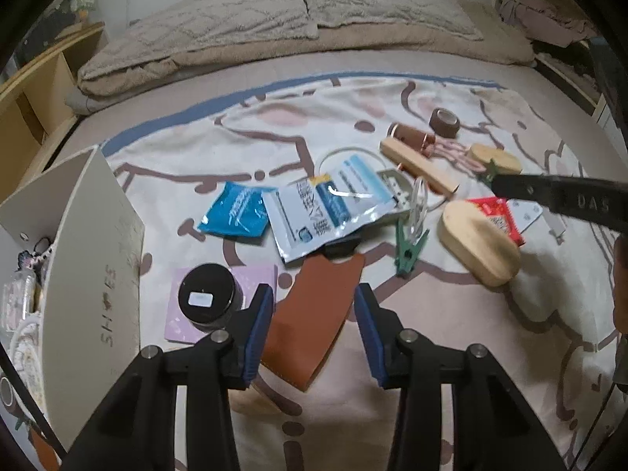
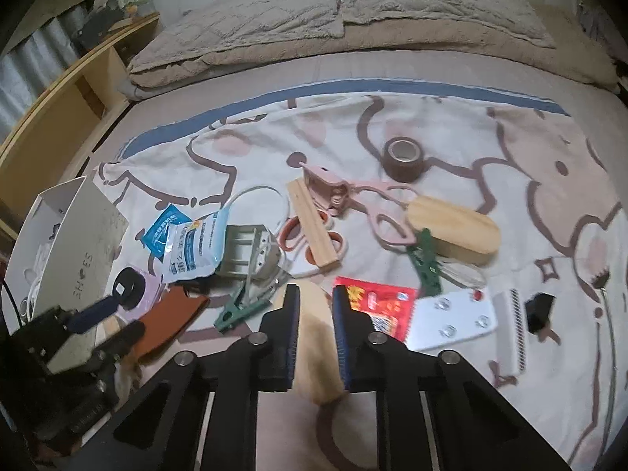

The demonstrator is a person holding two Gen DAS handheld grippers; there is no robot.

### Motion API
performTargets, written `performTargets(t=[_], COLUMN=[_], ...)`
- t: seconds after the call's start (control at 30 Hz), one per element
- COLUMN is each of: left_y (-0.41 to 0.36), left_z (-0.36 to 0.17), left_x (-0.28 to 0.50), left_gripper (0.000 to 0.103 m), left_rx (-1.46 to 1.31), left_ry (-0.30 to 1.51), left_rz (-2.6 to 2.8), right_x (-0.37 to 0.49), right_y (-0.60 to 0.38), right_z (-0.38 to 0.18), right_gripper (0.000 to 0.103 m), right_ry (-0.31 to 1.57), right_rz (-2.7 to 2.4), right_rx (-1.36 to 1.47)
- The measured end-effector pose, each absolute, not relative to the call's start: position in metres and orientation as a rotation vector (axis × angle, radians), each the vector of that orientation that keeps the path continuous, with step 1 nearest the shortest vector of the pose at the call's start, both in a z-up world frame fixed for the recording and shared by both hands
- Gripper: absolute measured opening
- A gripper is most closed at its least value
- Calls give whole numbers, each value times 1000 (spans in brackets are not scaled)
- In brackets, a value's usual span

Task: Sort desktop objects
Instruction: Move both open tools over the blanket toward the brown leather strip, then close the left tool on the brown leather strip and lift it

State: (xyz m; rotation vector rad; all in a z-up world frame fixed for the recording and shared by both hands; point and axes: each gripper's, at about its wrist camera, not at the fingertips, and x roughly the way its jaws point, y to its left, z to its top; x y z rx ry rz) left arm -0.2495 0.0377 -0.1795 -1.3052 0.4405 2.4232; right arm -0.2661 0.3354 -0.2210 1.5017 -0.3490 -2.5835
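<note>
My right claw (image 2: 314, 337) is clamped on the oval wooden block (image 2: 314, 353), long axis running straight ahead; left claw (image 1: 314, 333) stands apart over the brown leather sleeve (image 1: 310, 318).

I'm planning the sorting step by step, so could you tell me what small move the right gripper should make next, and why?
Probably a short, straight lift. The right gripper looks shut on the oval wooden block, whose far end lies beside the red packet and the green clip. Raising it first should free it without dragging them, before carrying it toward the open shoe box on the left.
</note>
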Motion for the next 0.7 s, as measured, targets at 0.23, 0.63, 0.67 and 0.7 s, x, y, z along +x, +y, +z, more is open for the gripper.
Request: performTargets(t=[0.23, 0.63, 0.67, 0.7], left_y=[38, 40, 41, 41], left_z=[-197, -209, -209, -209], left_x=[-252, -261, -261, -262], left_gripper=[43, 51, 54, 59], left_rx=[-1349, -1402, -1397, -1393], left_ry=[473, 452, 460, 463], left_rz=[2380, 2329, 2329, 2331], right_x=[-288, -301, -299, -296], right_y=[315, 302, 303, 305], right_z=[-232, -258, -258, -258], right_gripper=[11, 11, 11, 11], right_ry=[-284, -85, -76, -76], right_rz=[-2569, -2546, -2542, -2535], right_rx=[1502, 1568, 1570, 1574])
